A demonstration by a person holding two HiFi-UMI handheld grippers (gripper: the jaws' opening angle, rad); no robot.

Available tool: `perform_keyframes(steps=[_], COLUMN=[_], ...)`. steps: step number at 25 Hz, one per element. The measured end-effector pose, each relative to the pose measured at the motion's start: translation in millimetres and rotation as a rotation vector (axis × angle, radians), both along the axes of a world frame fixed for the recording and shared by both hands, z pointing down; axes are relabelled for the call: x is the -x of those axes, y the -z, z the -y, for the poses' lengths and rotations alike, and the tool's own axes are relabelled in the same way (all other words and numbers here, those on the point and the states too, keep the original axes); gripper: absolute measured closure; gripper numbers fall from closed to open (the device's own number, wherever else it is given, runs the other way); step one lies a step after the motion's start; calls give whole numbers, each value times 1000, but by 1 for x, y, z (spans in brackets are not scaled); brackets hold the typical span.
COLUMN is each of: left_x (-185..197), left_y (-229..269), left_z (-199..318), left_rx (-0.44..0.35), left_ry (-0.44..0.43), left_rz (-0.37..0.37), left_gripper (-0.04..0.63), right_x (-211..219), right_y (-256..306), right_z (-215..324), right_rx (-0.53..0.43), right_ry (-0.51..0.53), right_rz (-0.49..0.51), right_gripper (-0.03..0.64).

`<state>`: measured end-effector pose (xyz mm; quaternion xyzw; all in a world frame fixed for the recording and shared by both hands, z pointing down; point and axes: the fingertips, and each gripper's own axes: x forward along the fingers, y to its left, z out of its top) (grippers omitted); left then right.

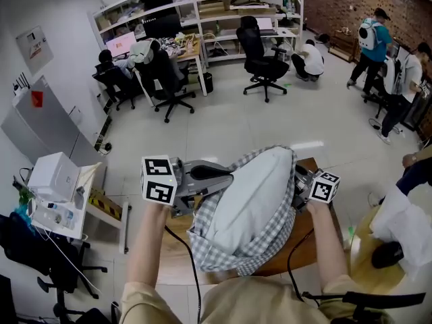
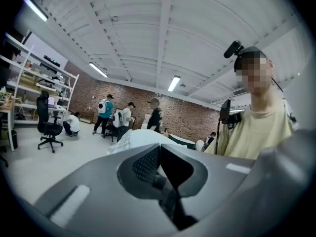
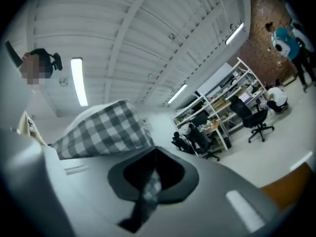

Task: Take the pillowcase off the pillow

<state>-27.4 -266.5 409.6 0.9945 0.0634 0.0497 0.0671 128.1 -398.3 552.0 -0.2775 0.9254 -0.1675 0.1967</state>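
Both sets of jaws are pinched all the way together right now. My right gripper (image 3: 156, 153) has a strip of the checked pillowcase (image 3: 106, 127) clamped between its pads, you can see the checks running right down through the gap. My left gripper (image 2: 159, 154) is closed on something thin and dark too. I'm guessing that's the other side of the case's rim, but it's too shadowy in the left gripper view to make out the pattern. From the head view I've got the whole thing up in the air in front of my chest, above the wooden table (image 1: 307, 248), with the white pillow (image 1: 250, 201) bulging out of the open case and the checked cloth bunched round its bottom and sides. It should handle light and squishy: the pillow will just squash and sag, and the case is thin cotton-looking stuff that stretches and slips a bit. So I reckon the place to hold is the hem at the mouth, one side each, or else one gripper on the pillow's bare end while the other peels the case back. In the way: my own black cable (image 1: 191, 268) hangs right under the left side, and the table edge is close below. The office chairs (image 1: 263, 63) and the people by the brick wall (image 1: 374, 42) are well apart from me, so no worry there.
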Motion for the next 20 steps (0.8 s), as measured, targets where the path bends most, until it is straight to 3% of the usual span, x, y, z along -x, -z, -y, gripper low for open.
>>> perform_keyframes(steps=[3,7,9,11,13,14,16,18,20], left_x=[-3,-13,-17,-16,-10,-6,-2,-3,-9], left_y=[9,-8,-21,-26,-22,-19,-16,-15,-14], left_z=[-21,-17,5,28,50,62,86,108,129], left_rx=[-49,-55,0,75,137,164,234,314,387], left_ry=[-49,-11,72,166,251,293,365,405,429], left_rz=[-54,-10,25,19,-14,-28,-45,-57,-70], left_gripper=[589,589,589,589,588,588,588,588,588], right_x=[1,13,7,-8,-26,-34,-41,-25,11], right_y=[-73,-164,-174,-152,-105,-77,-14,53,110], right_z=[22,32,32,26,11,0,-29,-68,-110], right_rx=[94,230,262,250,185,132,3,-136,-275], right_ry=[-62,-142,-164,-170,-189,-208,-244,-225,-143], right_rz=[-164,-414,-401,-304,-216,-185,-146,-132,-130], right_gripper=[615,615,615,610,570,512,483,483,485])
